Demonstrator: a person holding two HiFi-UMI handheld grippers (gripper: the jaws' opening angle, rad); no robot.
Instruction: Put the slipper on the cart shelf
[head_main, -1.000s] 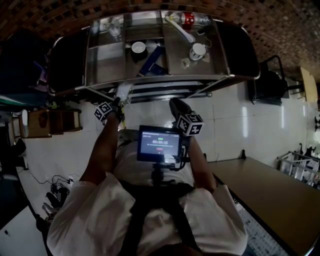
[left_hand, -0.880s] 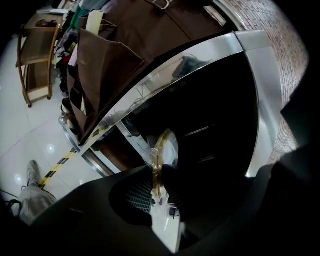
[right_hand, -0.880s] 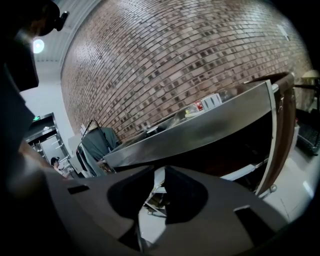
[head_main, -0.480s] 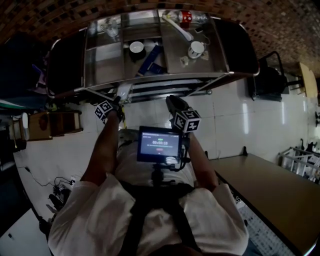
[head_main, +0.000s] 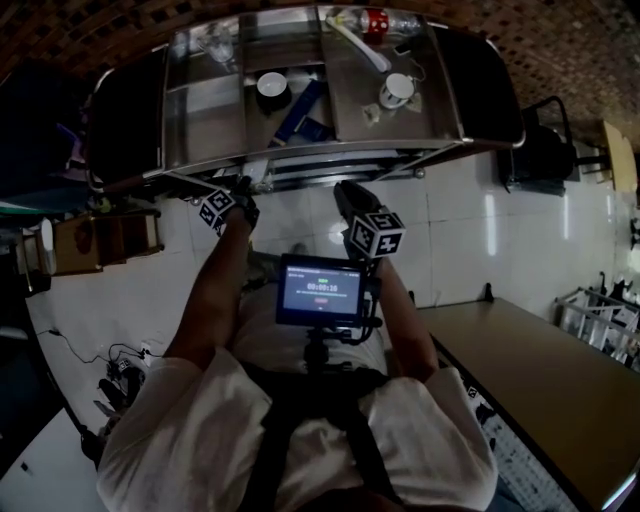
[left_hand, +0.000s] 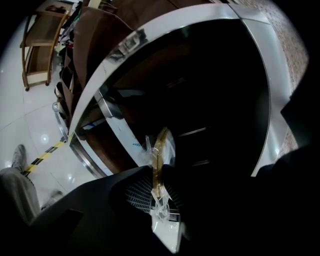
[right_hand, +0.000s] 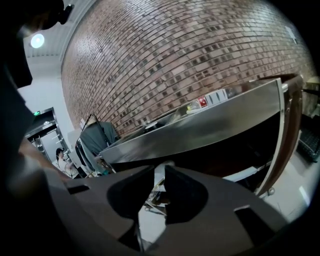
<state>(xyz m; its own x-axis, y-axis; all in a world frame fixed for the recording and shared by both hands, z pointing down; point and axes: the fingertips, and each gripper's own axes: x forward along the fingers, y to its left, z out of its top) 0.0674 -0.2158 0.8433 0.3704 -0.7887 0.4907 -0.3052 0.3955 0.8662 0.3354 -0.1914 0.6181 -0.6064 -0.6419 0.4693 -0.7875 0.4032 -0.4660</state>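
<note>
Clear plastic wrapped the thin tan slipper (left_hand: 161, 142), and the left claw (left_hand: 157, 169) had it clamped edge-on between its black jaws, the wrapped end poking out past the tips. It hung in the air, not yet set down. Straight ahead of that claw lay the dark open front of the stainless-steel cart (head_main: 420, 143), so the slipper's end sat at the front edge, under the top tray and level with the slatted lower shelf (head_main: 330, 172). I couldn't tell whether it touched the metal.

Just to the right of it, near but apart, the right claw (right_hand: 160, 170) pointed at the same front edge. Its jaws were closed down to a thin slit, with nothing I could make out gripped there.

Beyond and above both claws, the top tray carried a white mug (head_main: 396, 90), a round dark-rimmed cup (head_main: 272, 85), a flat blue box (head_main: 300, 110) and a red-labelled bottle (head_main: 375, 20). Behind the claws, toward the person, a small lit monitor (head_main: 320, 290) sat at chest height. Glossy white floor tiles (head_main: 450, 230) spread underneath. A low wooden rack (head_main: 100, 245) stood off to the left, and a brown brick wall (right_hand: 175, 60) rose behind the cart.
</note>
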